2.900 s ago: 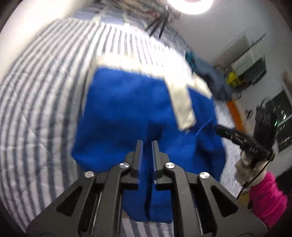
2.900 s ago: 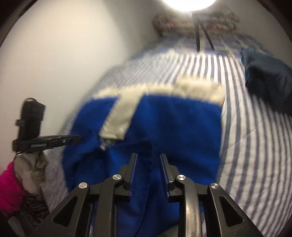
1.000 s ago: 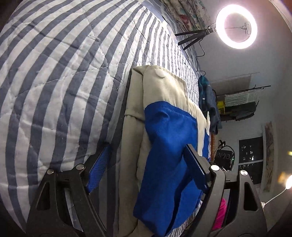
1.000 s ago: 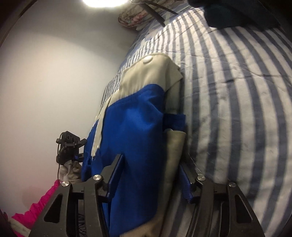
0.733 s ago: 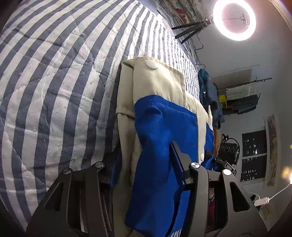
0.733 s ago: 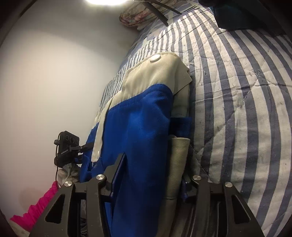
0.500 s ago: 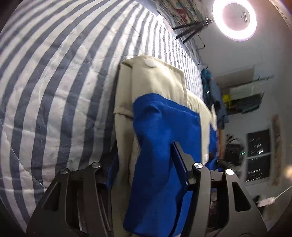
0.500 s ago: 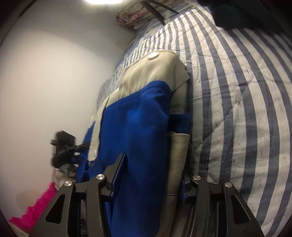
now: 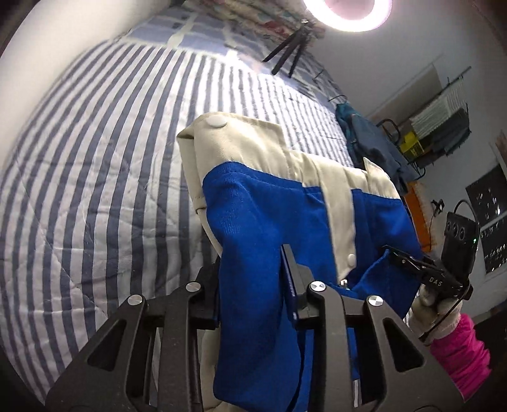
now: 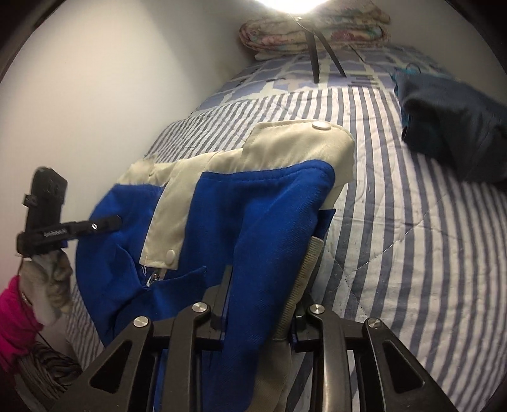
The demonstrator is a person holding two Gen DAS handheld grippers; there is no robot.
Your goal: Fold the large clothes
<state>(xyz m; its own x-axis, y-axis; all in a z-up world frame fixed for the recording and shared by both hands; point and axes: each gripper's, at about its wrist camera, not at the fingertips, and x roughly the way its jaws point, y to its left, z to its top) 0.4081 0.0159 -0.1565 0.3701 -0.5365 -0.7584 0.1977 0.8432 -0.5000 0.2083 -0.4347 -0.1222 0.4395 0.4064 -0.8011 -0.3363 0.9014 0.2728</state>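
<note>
Left gripper (image 9: 252, 279) clamped on a thick fold of the blue and cream jacket (image 9: 285, 222), cloth bunched between the two fingers and hanging down over the gripper body. Right gripper (image 10: 263, 301) clenched on the opposite edge of the same jacket (image 10: 240, 202), blue outer cloth and cream lining both pinched between its fingers. Jacket held up at its near end, far end with cream band and snap button (image 9: 214, 122) resting on the striped quilt (image 9: 95, 164). Cream placket with a second snap (image 10: 171, 253) seen running down the front, zipper pull just below it. Gloved hand with pink sleeve (image 9: 459, 342) visible behind the right gripper. Dark blue garment (image 10: 453, 126) lying well apart on the quilt. Ring light (image 9: 348, 12) on tripod at head of bed, folded floral blanket (image 10: 313, 28) beside it
</note>
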